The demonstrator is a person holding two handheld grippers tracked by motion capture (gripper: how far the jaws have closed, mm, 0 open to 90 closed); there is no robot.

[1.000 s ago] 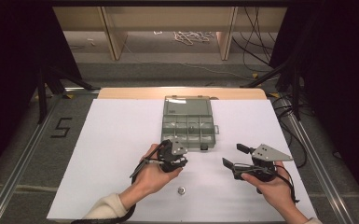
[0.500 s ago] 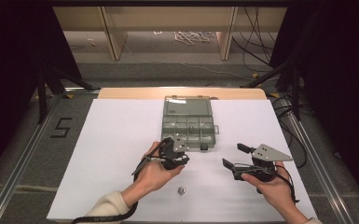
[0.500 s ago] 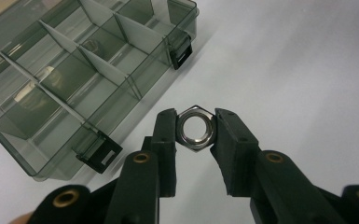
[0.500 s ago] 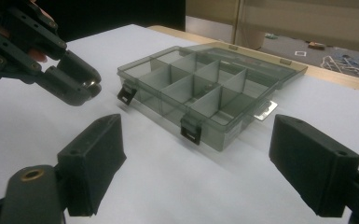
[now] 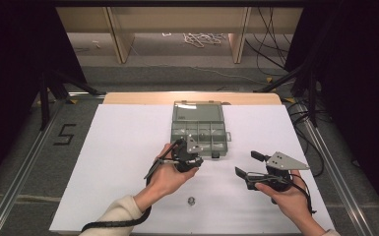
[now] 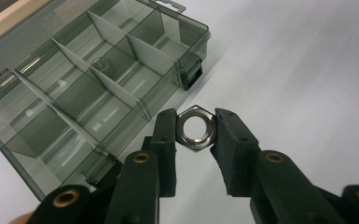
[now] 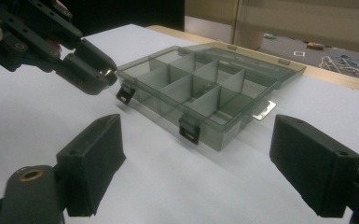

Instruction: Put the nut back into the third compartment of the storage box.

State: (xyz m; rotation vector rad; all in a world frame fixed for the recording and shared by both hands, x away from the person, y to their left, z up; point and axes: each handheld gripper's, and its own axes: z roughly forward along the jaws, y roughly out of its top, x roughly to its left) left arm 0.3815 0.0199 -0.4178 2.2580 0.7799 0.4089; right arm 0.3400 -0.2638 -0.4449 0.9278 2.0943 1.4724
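Left gripper [image 6: 195, 130] has edged closer to the organizer box [image 5: 199, 129], clamped on a hex nut [image 6: 195, 128] just beside its front latch. Right gripper [image 5: 251, 164] jaws have just been opening, now wide with nothing between, hovering right of the box. A small nut [image 5: 191, 200] lies on the table [image 5: 118, 147].

A black numeral "5" [image 5: 66, 133] is marked on the grey floor [image 5: 24, 162] left of the table, and the small label on the box [image 6: 2, 74] is too blurred to read.
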